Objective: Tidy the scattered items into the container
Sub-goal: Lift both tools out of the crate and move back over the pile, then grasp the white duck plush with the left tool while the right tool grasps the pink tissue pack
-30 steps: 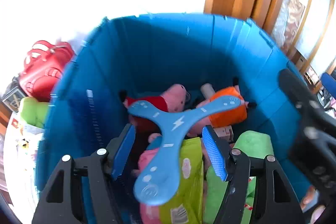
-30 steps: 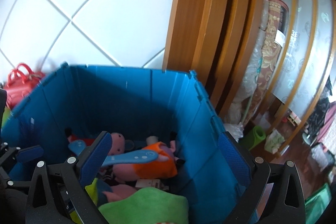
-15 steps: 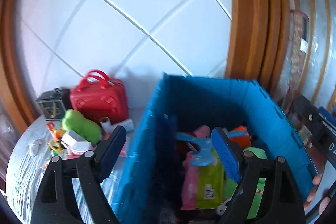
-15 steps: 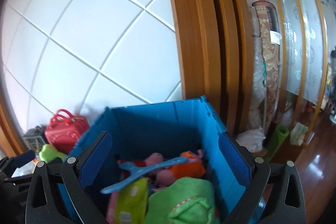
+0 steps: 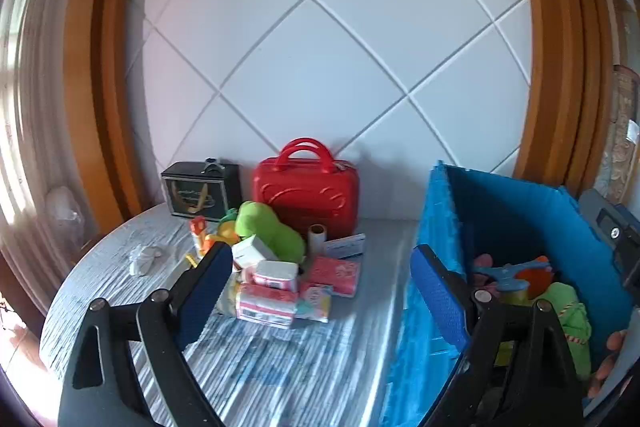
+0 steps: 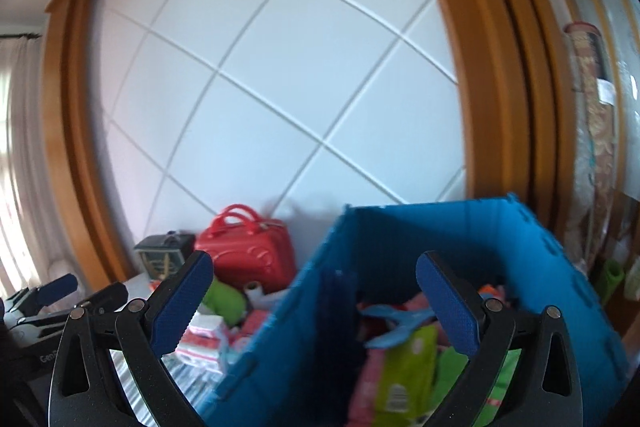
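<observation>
Table (image 5: 280, 367), round, grey striped cloth, fills the lower half of the left wrist view.

Blue bin (image 5: 436, 227) sits at 4 o'clock in that view, on the table; in the right wrist view the same bin (image 6: 420, 227) sits at 5 o'clock. Already inside: blue three-arm boomerang toy (image 5: 505, 273) on top, green plush (image 5: 572, 311) at the near-right side, green wipes pack (image 6: 408, 371) under the boomerang, orange item (image 5: 536, 277) further back.

Red case (image 5: 306, 191) stands upright against the wall at 12 o'clock of the loose pile, black box (image 5: 200, 189) just beside it at 9 o'clock.

Loose pile on the table, left of the bin and apart from it: green stuffed toy (image 5: 272, 231), pink-white tissue packs (image 5: 268, 297), pink packet (image 5: 336, 275), cardboard roll (image 5: 317, 235) upright.

Left gripper (image 5: 322, 283): fingers spread wide, nothing between them, above the table between pile and bin.

Right gripper (image 6: 314, 301): fingers spread wide, empty, over the bin's near-left wall.
</observation>
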Motion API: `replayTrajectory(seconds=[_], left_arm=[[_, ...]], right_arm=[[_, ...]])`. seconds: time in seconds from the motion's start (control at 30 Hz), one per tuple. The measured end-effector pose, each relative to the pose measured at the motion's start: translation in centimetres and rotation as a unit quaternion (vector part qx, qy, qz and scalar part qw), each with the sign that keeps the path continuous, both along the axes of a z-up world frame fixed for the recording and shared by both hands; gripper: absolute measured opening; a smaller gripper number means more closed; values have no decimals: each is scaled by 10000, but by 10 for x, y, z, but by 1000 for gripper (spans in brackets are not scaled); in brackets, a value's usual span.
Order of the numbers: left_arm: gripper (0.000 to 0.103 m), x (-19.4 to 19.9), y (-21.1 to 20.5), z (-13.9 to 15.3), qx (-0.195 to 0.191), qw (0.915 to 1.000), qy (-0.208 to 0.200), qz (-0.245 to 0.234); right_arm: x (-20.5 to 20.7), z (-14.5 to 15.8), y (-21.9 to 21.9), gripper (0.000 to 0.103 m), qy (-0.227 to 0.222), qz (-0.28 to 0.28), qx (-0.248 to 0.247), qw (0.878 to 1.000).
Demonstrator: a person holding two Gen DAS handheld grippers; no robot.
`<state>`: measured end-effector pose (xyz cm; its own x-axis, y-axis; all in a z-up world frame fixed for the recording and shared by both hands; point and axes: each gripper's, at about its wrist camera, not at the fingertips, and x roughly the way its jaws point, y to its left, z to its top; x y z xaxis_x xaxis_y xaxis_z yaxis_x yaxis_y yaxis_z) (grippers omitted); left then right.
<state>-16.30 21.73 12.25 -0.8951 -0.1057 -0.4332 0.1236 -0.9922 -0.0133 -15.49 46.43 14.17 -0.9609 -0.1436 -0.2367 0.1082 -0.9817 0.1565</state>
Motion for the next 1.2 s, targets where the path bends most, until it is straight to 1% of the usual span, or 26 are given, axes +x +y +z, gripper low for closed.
replayTrajectory(seconds=[0.07, 0.13, 0.17, 0.23, 0.37, 0.47, 0.57, 0.7, 0.87, 1.03, 1.13, 1.2], left_arm=[[91, -2, -30, -8, -8, 9998, -66, 212], [91, -6, -60, -16, -8, 9994, -128, 326], [91, -9, -76, -20, -10, 9992, -175, 362], [91, -19, -106, -31, -55, 9988, -261, 410], [91, -44, -161, -57, -124, 9982, -479, 341], [91, -70, -201, -84, -94, 9969, -772, 136], [91, -100, -239, -111, -29, 9939, -1104, -51], [91, -138, -278, -149, 50, 9875, -1566, -155], [91, -173, -310, -197, 96, 9793, -2016, -162], [91, -196, -331, -236, 364, 9700, -2403, -86], [91, -215, -337, -253, 280, 9658, -2578, -12], [91, -227, -340, -263, 294, 9627, -2690, -5]], right_arm=[[-1, -1, -25, 103, 50, 110, 29, 9999], [-5, -2, -51, 103, 42, 245, 12, 9997], [-7, -3, -65, 103, 30, 397, -16, 9992], [-12, -5, -92, 103, 24, 584, -17, 9983], [-27, -15, -150, 103, -96, 575, 124, 9982], [-49, -33, -198, 103, -393, 441, 310, 9978], [-79, -65, -233, 103, -888, 270, 356, 9950], [-113, -115, -254, 103, -1624, -23, 384, 9860], [-145, -174, -264, 103, -2428, -394, 674, 9669], [-175, -213, -267, 103, -2895, -442, 892, 9520], [-196, -229, -267, 103, -3127, -420, 922, 9444], [-207, -235, -269, 103, -3187, -379, 988, 9419]])
